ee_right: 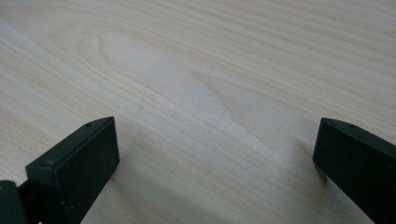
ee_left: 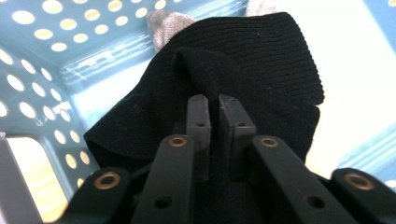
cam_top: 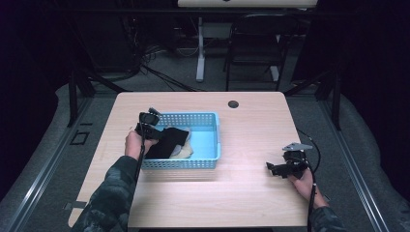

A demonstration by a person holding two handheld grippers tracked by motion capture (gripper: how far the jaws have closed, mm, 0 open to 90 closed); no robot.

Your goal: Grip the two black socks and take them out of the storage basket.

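The black sock (ee_left: 233, 60) lies inside the blue basket (cam_top: 212, 157), its fold pinched by the left gripper (ee_left: 218, 112); lift straight up (the grip looks shallow). Right of the basket, the right gripper (ee_right: 215, 154) idles spread wide.

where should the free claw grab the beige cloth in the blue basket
Best guess: its bare edge beside the basket's near wall, coming from above. The beige cloth lies flat in the blue basket, partly under the black sock that the left claw pinches. The right claw is open over the table.
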